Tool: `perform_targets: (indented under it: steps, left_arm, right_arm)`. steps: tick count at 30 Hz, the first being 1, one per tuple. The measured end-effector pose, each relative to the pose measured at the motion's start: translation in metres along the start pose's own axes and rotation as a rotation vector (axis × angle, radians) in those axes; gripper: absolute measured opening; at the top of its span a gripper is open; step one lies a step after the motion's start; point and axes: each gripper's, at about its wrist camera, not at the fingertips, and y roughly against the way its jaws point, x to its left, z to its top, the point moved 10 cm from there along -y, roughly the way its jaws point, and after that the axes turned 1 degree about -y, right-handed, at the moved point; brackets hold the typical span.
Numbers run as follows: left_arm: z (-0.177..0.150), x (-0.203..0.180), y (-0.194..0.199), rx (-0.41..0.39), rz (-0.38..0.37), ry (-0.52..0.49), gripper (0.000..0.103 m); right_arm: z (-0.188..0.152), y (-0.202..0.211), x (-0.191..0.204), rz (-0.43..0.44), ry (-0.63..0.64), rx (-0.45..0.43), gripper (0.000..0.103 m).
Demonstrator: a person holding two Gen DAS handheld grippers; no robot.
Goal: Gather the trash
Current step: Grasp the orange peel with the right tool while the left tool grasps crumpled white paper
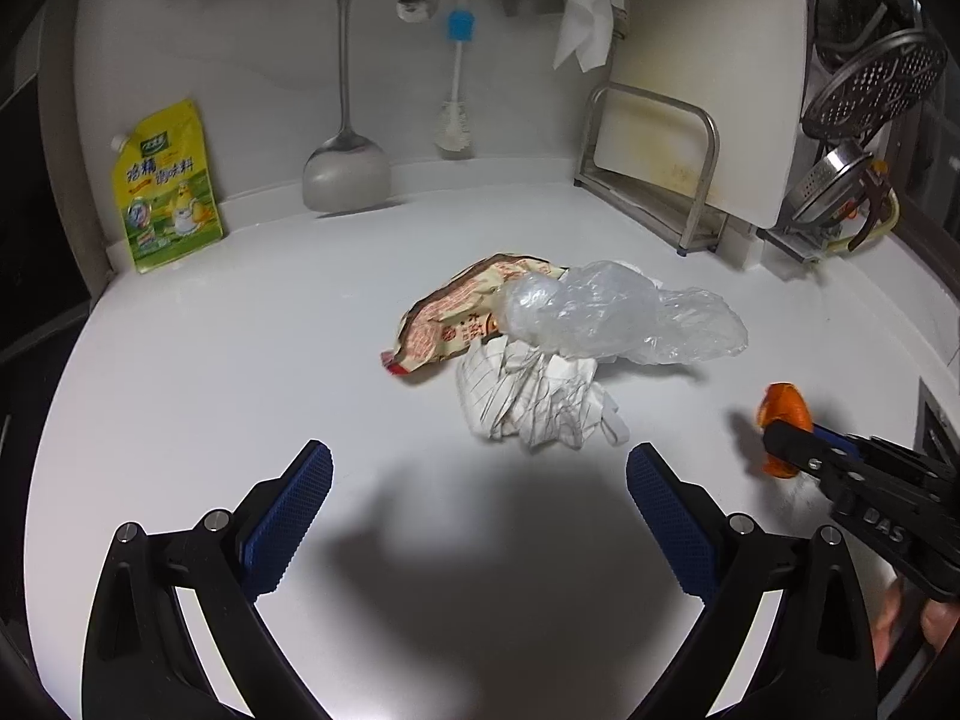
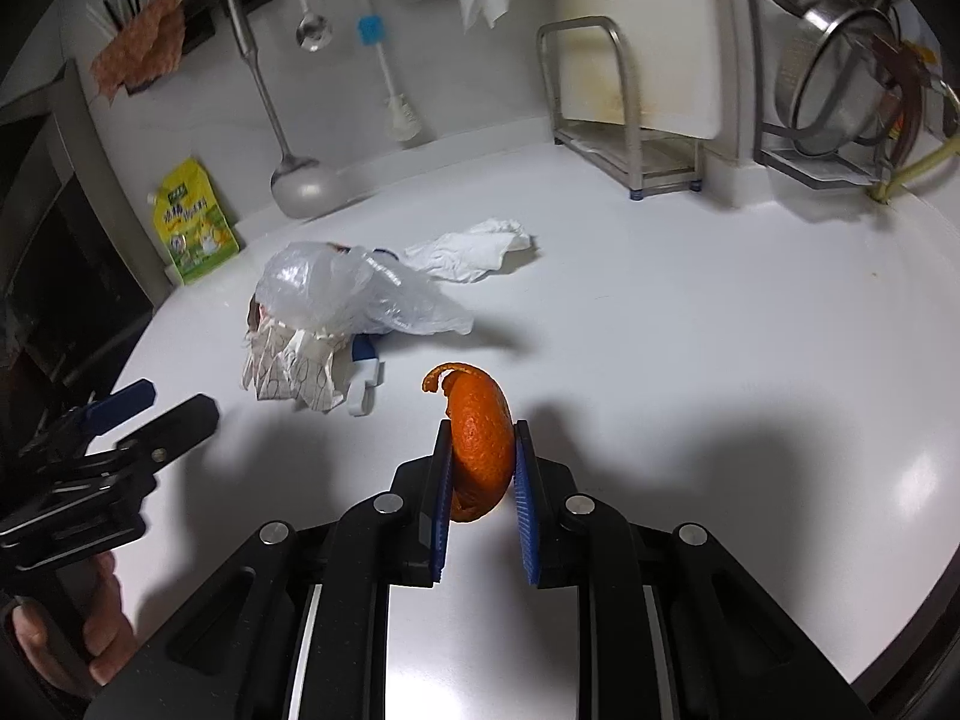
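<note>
White countertop point(image 1: 180, 390); utensils hang on wall point(image 1: 240, 60).

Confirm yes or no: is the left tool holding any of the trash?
No. The left tool stands open over bare counter, short of the crumpled paper, with nothing between its pads.

We see a smooth, glossy white countertop point(image 2: 690, 324). On it, near the back edge, lie a thin, crinkled clear plastic bag point(image 1: 618, 318), a creased printed paper wrapper point(image 1: 450, 318) and crumpled lined paper point(image 1: 540, 408). The orange peel point(image 2: 483, 450) looks pitted and matt between ribbed blue pads point(image 2: 525, 516). A brushed metal rack point(image 1: 654, 180) stands at the back right corner beside a glossy yellow pouch-style packet point(image 1: 168, 192) at the back left.
</note>
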Motion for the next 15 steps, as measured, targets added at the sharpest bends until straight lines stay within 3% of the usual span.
perform_targets:
  steps: [15]
  left_arm:
    - [0.011, -0.007, -0.054, 0.093, 0.054, 0.004, 0.095]
  right_arm:
    - [0.007, 0.020, -0.008, 0.103, -0.090, -0.029, 0.018]
